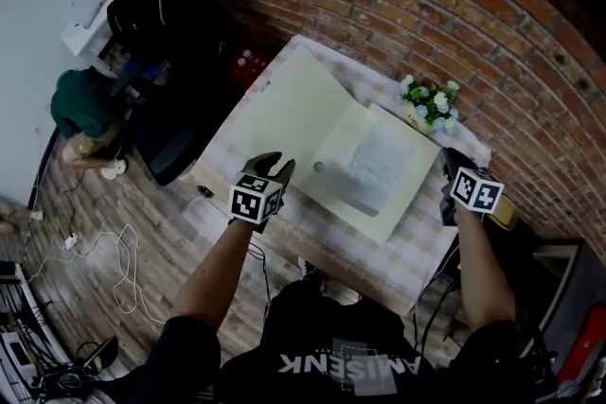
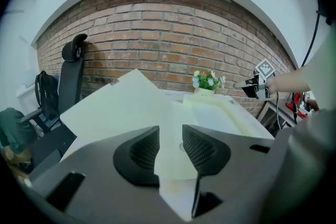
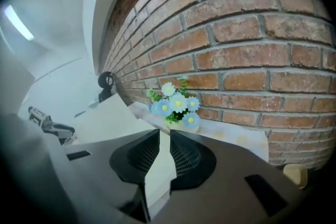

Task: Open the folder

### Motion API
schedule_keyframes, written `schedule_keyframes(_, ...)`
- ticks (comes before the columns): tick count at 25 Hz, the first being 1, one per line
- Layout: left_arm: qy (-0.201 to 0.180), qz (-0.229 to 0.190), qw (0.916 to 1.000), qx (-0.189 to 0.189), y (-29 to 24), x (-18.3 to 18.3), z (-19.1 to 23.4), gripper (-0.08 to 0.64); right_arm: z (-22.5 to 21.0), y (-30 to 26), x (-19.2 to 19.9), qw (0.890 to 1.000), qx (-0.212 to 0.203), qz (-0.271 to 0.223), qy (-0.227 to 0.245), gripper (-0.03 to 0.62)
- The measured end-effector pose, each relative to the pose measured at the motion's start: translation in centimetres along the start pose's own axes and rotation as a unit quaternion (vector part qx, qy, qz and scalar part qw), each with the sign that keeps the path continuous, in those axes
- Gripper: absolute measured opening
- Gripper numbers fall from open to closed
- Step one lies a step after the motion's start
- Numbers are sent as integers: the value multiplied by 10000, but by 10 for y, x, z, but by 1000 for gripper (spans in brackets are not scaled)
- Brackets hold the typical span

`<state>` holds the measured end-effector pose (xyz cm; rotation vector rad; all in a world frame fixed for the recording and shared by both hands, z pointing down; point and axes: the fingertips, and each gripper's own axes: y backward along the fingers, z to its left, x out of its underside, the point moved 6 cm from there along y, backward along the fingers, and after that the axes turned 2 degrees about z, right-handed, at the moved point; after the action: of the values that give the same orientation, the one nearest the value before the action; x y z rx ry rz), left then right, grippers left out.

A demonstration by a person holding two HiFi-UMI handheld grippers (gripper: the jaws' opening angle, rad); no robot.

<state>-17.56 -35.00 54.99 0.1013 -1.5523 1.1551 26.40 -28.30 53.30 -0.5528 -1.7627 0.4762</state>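
Observation:
The pale yellow folder [image 1: 284, 109] lies open on the table, its cover spread to the left and a sheaf of white papers [image 1: 379, 166] in its right half. My left gripper [image 1: 279, 167] hovers over the folder's near left edge, open, with nothing between its jaws. My right gripper [image 1: 450, 158] hangs off the table's right side, beside the folder and apart from it, jaws a little apart and empty. In the left gripper view the open folder [image 2: 121, 105] lies beyond my left gripper [image 2: 170, 136]. In the right gripper view my right gripper [image 3: 165, 136] shows a narrow empty gap.
A pot of blue and white flowers [image 1: 431, 104] stands at the table's far right by the brick wall. The checked tablecloth [image 1: 312, 246] shows along the near edge. A black office chair [image 1: 180, 109] and a person in green [image 1: 80, 104] are to the left; cables lie on the floor.

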Motion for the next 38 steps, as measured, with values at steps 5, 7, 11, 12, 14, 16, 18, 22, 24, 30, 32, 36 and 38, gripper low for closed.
schedule_keyframes(5,-238,-397,9989,120,6,-33,-27,142,22,34,-23,9993,-252,-257,57,89)
schedule_keyframes(7,-182,-503,9985,145,11,-44,-34,141,29,47,-29,9989,-334,-317,118,89)
schedule_keyframes(11,-205,-889,9954,304,20,-72,-53,127,36,71,-47,9975,-236,-463,484,89)
schedule_keyframes(12,-252,-939,9947,338,22,-77,-59,116,38,79,-51,9970,-239,-561,482,89)
schedule_keyframes(14,-244,-1029,9936,386,29,-85,-71,106,41,97,-55,9957,-257,-783,430,80)
schedule_keyframes(16,-158,-1192,9920,386,40,-93,-82,91,47,115,-57,9939,-253,-962,485,71)
schedule_keyframes(18,-117,-1403,9894,345,50,-102,-90,50,54,130,-62,9915,-312,-1125,580,61)
schedule_keyframes(22,-210,-1774,9832,365,64,-124,-107,32,62,155,-75,9870,-475,-1408,611,52)
schedule_keyframes(24,-192,-1930,9799,474,74,-131,-118,15,67,168,-76,9853,-594,-1492,584,48)
schedule_keyframes(30,-245,-2323,9708,540,101,-152,-154,12,73,203,-86,9789,-706,-1823,590,46)
schedule_keyframes(32,-241,-2289,9714,582,104,-158,-163,12,73,212,-88,9770,-692,-1904,672,46)
schedule_keyframes(36,-339,-2371,9699,436,109,-166,-172,12,71,229,-91,9736,-431,-2052,906,46)
schedule_keyframes(38,-435,-2431,9684,338,112,-172,-173,12,68,237,-94,9718,-331,-2116,988,45)
